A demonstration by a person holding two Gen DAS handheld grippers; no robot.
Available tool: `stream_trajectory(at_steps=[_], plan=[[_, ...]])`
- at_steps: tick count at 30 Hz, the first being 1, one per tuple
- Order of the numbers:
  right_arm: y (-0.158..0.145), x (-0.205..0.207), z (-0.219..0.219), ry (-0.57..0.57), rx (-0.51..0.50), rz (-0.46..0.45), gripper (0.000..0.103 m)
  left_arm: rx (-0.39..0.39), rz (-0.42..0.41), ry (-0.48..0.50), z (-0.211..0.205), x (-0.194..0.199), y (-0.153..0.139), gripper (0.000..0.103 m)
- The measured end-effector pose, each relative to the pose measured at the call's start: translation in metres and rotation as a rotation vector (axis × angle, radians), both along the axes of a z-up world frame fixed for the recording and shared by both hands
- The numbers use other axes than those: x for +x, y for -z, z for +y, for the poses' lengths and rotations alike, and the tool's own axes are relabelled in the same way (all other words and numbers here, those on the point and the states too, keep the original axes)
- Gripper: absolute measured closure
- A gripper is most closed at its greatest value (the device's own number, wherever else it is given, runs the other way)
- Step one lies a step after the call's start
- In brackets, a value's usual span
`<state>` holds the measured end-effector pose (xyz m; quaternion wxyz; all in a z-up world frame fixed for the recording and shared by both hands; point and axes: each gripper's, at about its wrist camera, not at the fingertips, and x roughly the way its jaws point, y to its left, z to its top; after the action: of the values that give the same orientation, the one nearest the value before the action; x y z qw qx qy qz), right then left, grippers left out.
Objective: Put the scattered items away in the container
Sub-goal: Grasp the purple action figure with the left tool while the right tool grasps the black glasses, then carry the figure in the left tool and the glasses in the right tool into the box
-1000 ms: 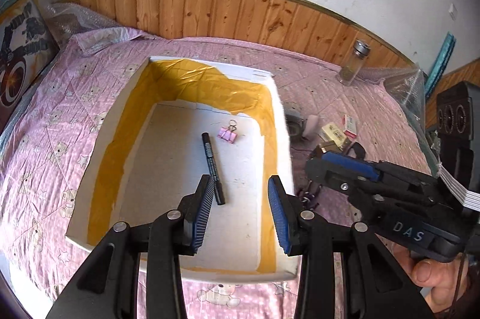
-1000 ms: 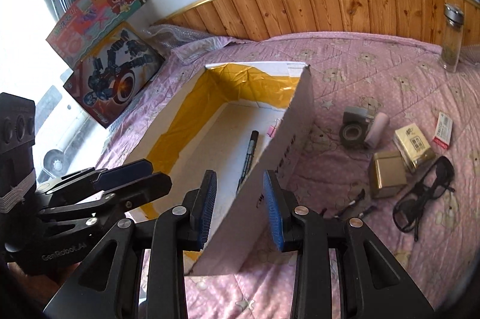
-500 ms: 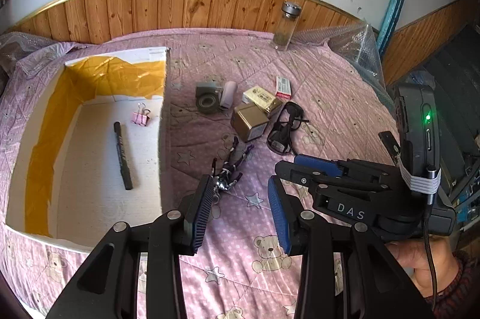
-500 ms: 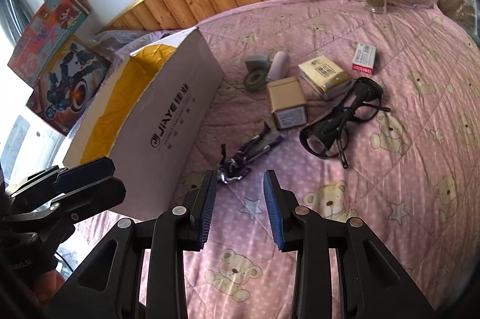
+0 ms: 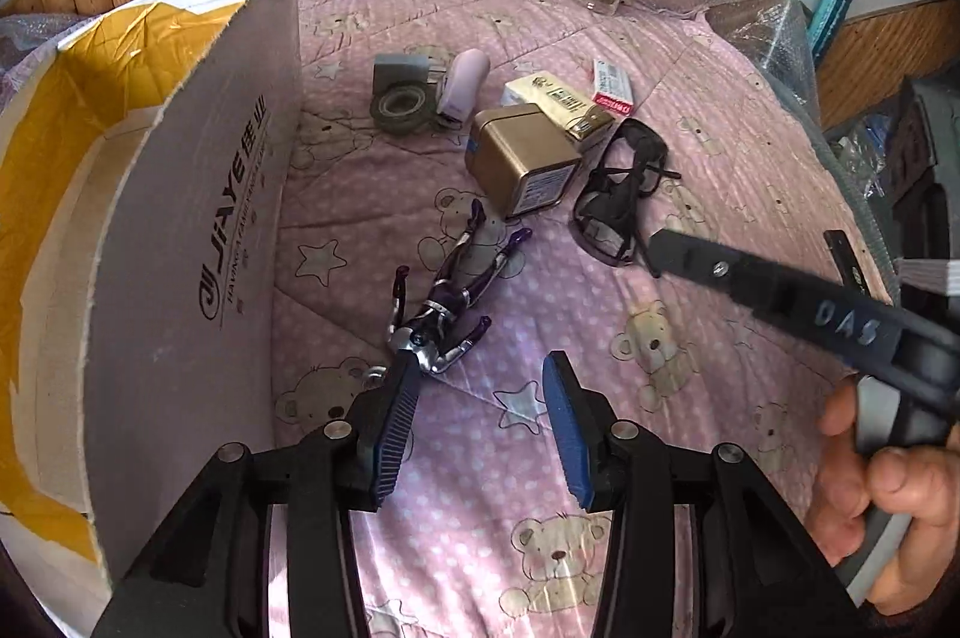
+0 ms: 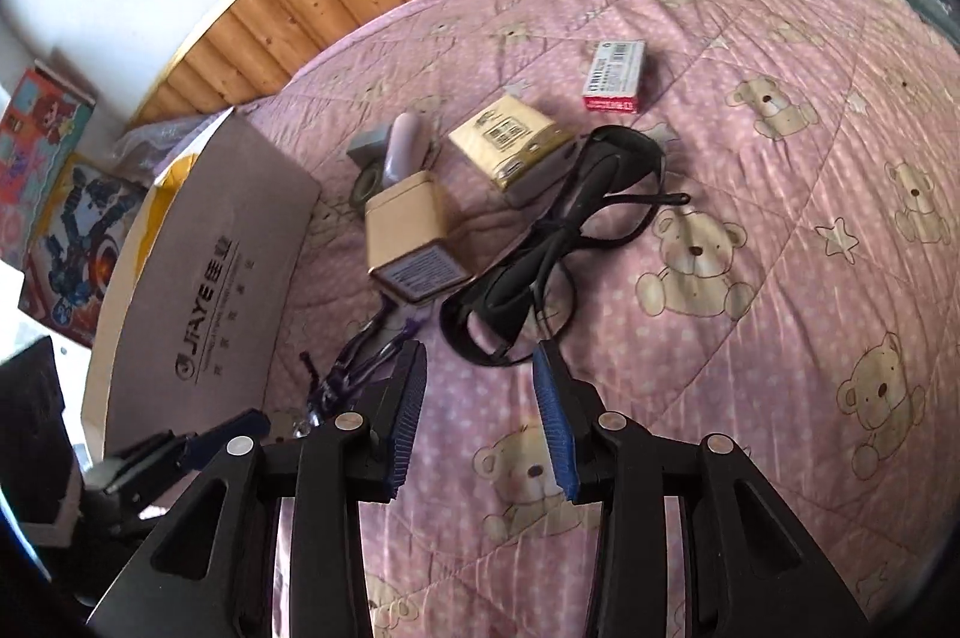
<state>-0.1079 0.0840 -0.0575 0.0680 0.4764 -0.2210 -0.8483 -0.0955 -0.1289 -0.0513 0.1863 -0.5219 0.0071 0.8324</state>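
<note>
From the left wrist, the left gripper [image 5: 480, 410] holds its blue-padded fingers wide apart with nothing between them, low over the pink bear-print quilt [image 5: 690, 338]. A small purple and silver toy figure [image 5: 447, 305] lies on the quilt just ahead of the left finger, its head end touching or almost touching that fingertip; I cannot tell which. Beyond the figure sits a gold tin [image 5: 522, 158], and to the right of the tin, ahead of the right finger, lies a pair of black glasses [image 5: 618, 194]. Further off are a roll of tape [image 5: 401, 109], a pale lilac case [image 5: 463, 81], a yellow packet [image 5: 558, 98] and a small red and white box [image 5: 612, 85]. The cardboard box [image 5: 180, 248] stands to the left of the fingers, its printed wall facing the toy. The right gripper [image 5: 666, 248] reaches in from the right, held by a hand [image 5: 882, 506]. From the right wrist, the right gripper [image 6: 480, 368] is also wide open and empty. The glasses [image 6: 558, 230] lie just ahead of the gap, their near rim close to the fingertips. The toy figure [image 6: 360, 356] lies left of the left finger, partly hidden behind it. The tin [image 6: 414, 236] sits beyond it, and the cardboard box [image 6: 210, 290] is further left.
</note>
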Motion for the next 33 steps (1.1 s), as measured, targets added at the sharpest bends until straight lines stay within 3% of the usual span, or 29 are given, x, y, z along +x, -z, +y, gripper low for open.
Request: stream_trajectory(at_steps=[3,8,12,17,18,21,25,33], plan=[[0.007,-0.013,0.017,0.060,-0.073,-0.018,0.052,-0.005,-0.009,-0.010,0.004,-0.011,0.012,0.057],[0.022,-0.041,0.027,0.121,-0.124,-0.067,0.052,-0.021,-0.012,-0.046,0.005,-0.027,0.029,0.051],[0.036,-0.063,0.023,0.123,-0.112,-0.118,0.051,-0.013,-0.043,-0.043,0.005,-0.036,0.042,0.051],[0.037,-0.078,0.014,0.106,-0.057,-0.093,0.049,0.015,-0.022,-0.043,0.004,-0.038,0.044,0.051],[0.037,-0.080,0.011,0.097,-0.030,-0.092,0.052,0.023,-0.019,-0.042,0.004,-0.039,0.043,0.051],[0.038,-0.084,0.008,0.081,0.026,-0.086,0.077,0.002,0.006,-0.031,0.008,-0.039,0.043,0.051],[0.038,-0.079,0.012,0.078,0.013,-0.071,0.085,0.001,0.025,-0.028,0.009,-0.034,0.042,0.052],[0.025,-0.050,0.005,0.064,-0.007,-0.038,0.086,0.042,0.035,-0.030,-0.001,-0.021,0.027,0.052]])
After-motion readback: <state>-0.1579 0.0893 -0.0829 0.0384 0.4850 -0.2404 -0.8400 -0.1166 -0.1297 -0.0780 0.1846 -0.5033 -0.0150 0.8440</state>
